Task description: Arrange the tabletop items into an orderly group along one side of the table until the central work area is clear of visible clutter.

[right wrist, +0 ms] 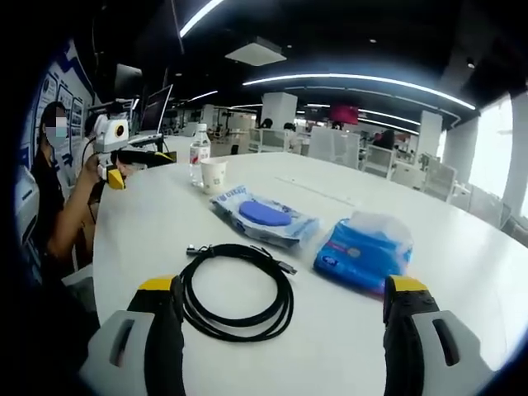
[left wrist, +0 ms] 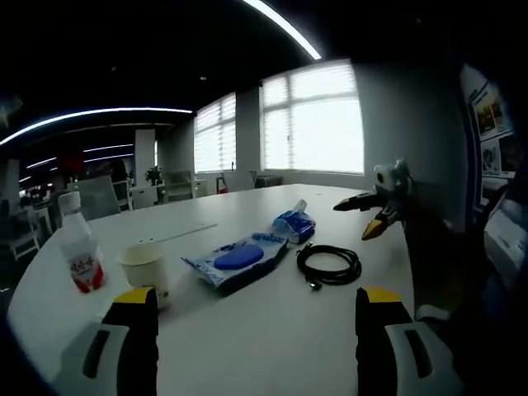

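The cable (right wrist: 239,289) is lying coiled between the right gripper's (right wrist: 280,318) wide, empty jaws, tissues (right wrist: 363,247) right, wipes (right wrist: 262,214) beyond. The left gripper (left wrist: 252,326) is hovering level, gaping empty, near the cup (left wrist: 147,266) and bottle (left wrist: 81,252).

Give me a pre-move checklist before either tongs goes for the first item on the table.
1. Left tongs open and holding nothing: ok.
2. Right tongs open and holding nothing: ok.
3. Coiled black cable lies right in front of the right tongs, free of other items: ok.
4. Blue soft tissue pack lies apart from the cable: ok.
5. White paper cup upright beside the clear plastic bottle with red label: ok; whether the cup is empty: cannot tell.
6. Centre of the round white table free of clutter: not ok; the flat blue-and-white wipes packet lies there.
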`<state>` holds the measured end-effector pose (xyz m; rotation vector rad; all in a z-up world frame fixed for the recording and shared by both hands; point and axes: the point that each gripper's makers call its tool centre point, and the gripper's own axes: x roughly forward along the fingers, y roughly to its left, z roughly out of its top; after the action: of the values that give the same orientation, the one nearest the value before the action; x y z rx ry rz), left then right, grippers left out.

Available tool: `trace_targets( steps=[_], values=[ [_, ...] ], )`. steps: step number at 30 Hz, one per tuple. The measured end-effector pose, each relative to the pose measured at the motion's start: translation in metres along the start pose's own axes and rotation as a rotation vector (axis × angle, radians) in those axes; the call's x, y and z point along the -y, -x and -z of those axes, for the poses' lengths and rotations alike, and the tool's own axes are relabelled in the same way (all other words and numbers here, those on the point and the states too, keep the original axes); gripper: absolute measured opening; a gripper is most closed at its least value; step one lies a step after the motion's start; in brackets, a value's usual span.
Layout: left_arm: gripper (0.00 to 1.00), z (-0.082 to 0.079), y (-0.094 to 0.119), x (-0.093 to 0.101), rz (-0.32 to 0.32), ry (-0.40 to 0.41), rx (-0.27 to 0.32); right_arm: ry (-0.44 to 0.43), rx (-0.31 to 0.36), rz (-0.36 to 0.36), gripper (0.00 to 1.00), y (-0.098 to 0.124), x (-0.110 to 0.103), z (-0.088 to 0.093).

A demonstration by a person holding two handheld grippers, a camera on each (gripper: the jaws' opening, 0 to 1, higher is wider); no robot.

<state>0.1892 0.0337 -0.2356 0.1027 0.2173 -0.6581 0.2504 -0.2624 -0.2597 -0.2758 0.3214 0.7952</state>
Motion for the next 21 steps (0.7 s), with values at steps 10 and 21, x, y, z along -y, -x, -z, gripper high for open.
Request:
trace_targets(
  steps=[10, 21],
  values=[
    [1.0, -0.006, 0.023, 0.001, 0.018, 0.011, 0.044, -0.022, 0.008, 0.013, 0.98, 0.012, 0.004, 0.006],
    [1.0, -0.005, 0.046, -0.004, -0.011, 0.012, 0.056, -0.029, 0.011, 0.042, 0.99, 0.027, 0.012, 0.01]
  ],
)
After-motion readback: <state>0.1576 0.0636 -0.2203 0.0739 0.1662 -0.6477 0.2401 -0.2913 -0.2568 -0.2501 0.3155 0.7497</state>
